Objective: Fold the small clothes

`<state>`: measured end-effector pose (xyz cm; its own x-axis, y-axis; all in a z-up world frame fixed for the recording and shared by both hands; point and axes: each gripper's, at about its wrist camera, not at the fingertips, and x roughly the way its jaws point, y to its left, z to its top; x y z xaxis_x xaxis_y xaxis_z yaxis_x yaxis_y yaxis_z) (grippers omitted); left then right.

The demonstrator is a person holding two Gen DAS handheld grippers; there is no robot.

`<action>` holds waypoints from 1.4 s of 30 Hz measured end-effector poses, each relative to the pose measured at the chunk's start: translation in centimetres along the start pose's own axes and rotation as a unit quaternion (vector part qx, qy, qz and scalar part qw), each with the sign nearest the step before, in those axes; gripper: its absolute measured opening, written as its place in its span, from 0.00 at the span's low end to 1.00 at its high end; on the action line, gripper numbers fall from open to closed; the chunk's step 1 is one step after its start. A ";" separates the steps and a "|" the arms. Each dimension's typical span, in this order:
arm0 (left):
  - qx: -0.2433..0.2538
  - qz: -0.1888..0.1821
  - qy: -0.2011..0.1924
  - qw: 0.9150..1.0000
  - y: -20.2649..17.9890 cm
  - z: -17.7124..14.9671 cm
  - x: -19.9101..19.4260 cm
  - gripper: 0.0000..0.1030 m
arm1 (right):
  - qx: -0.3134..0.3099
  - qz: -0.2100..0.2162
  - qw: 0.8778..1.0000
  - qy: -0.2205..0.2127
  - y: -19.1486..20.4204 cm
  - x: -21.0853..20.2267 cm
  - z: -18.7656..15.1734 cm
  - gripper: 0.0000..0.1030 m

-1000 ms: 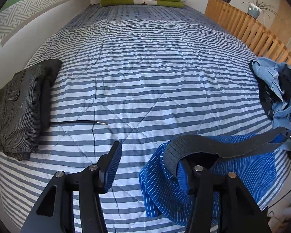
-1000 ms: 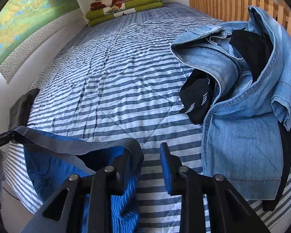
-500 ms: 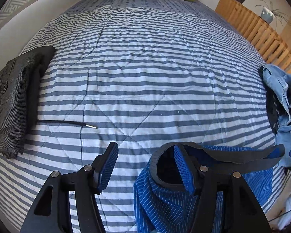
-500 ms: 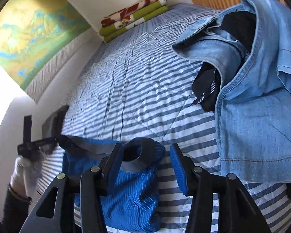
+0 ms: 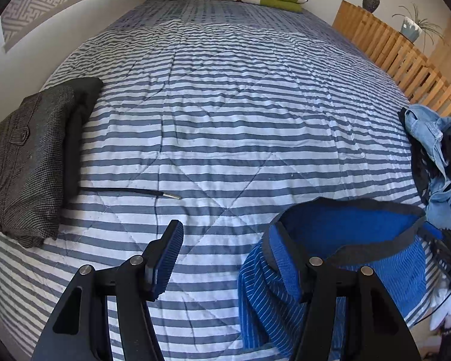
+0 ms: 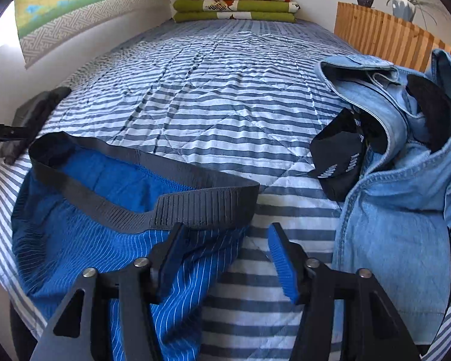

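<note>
Before me bed (image 5: 225,96) with striped quilt, white wall (image 5: 99,12) at left with patterned hanging (image 6: 75,9), slatted wood screen (image 5: 385,48) at right, daylight bright.

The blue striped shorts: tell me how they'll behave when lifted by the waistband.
The blue striped shorts will probably go limp, since the thin fabric already lies in soft folds on the bedspread. The grey waistband looks ribbed and elastic, so it should stretch rather than hold shape. They seem light, likely to drag and bunch if pushed.

blue shorts (image 6: 84,240) lower part cut off
</note>
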<state>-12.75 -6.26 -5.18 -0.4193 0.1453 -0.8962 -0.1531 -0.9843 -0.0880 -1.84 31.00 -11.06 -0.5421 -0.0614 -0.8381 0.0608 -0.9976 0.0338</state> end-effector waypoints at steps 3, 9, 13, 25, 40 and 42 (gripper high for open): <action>0.007 0.001 0.000 1.000 0.3 -0.4 -0.2 0.61 | 0.025 -0.001 1.000 -0.007 -0.6 -0.3 0.7 0.00; 0.035 -0.001 0.004 0.999 -1.5 -0.6 1.4 0.61 | 0.117 -0.026 0.990 -0.073 -6.5 -4.2 0.7 0.00; 0.046 -0.007 0.012 0.999 -3.1 -1.0 2.7 0.61 | 0.080 0.034 0.996 -0.030 -5.5 -3.9 0.3 0.19; 0.041 0.004 0.001 0.999 -1.5 -0.8 1.0 0.61 | 0.004 0.013 1.000 0.015 0.9 1.4 1.2 0.00; 0.068 0.013 0.012 0.998 -2.7 -1.9 3.4 0.61 | 0.050 0.077 0.996 0.006 -3.1 -0.7 1.1 0.53; 0.068 0.013 0.011 0.998 -2.5 -1.9 3.3 0.61 | 0.025 0.082 0.996 0.006 -1.4 -0.3 1.2 0.53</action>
<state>-12.05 -3.51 -8.73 -0.4056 0.1159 -0.9067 -0.2625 -0.9649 -0.0059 -2.82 32.33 -10.21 -0.5178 -0.2242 -0.8256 0.1056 -0.9744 0.1984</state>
